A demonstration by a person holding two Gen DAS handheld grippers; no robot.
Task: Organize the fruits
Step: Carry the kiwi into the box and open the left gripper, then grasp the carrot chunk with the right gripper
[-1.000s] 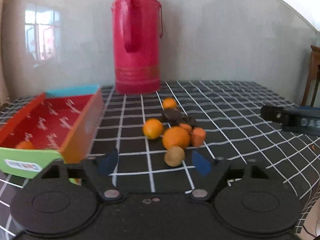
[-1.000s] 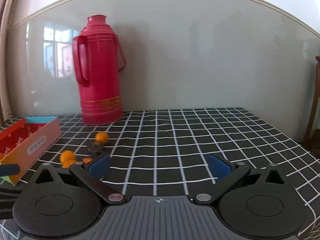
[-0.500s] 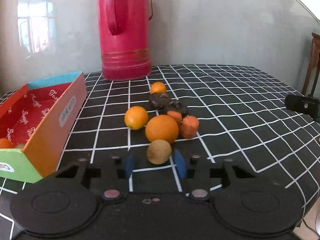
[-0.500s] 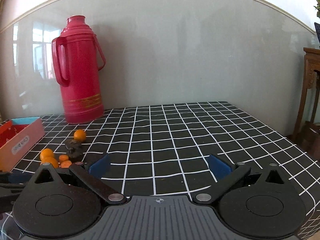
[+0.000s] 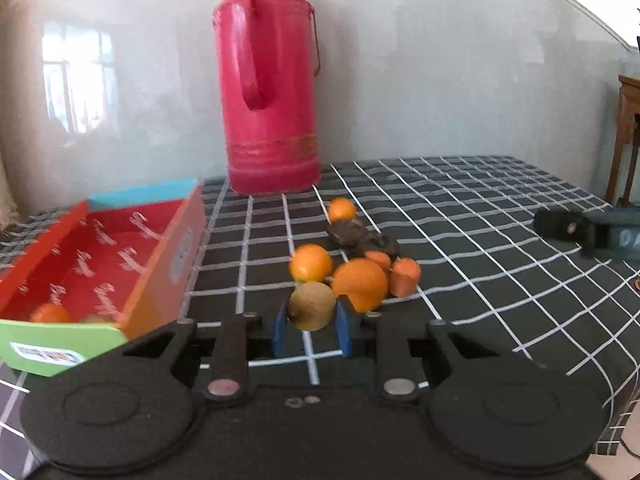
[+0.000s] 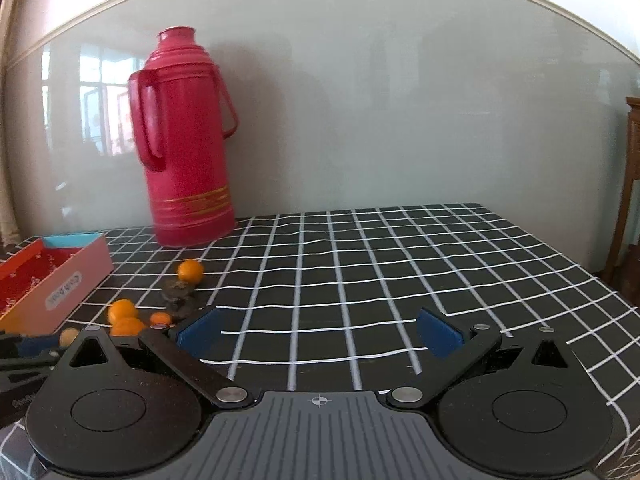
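My left gripper [image 5: 311,332] is shut on a small brown round fruit [image 5: 312,306], held between its blue pads just above the checked tablecloth. Behind it lie a large orange [image 5: 360,284], a smaller orange [image 5: 311,263], two orange carrot-like pieces [image 5: 405,276], a dark lump [image 5: 360,236] and a far small orange [image 5: 341,209]. The red open box [image 5: 100,256] stands to the left with an orange [image 5: 50,313] inside. My right gripper [image 6: 318,332] is open and empty over the cloth, with the fruit pile [image 6: 124,316] to its left.
A tall red thermos [image 5: 272,80] stands at the back by the grey wall. The right gripper's body [image 5: 592,232] shows at the right in the left wrist view. A wooden stand [image 5: 628,140] is beyond the table's right edge.
My left gripper closed from open onto the brown fruit and holds it slightly raised. My right gripper stayed open and swung its view a little.
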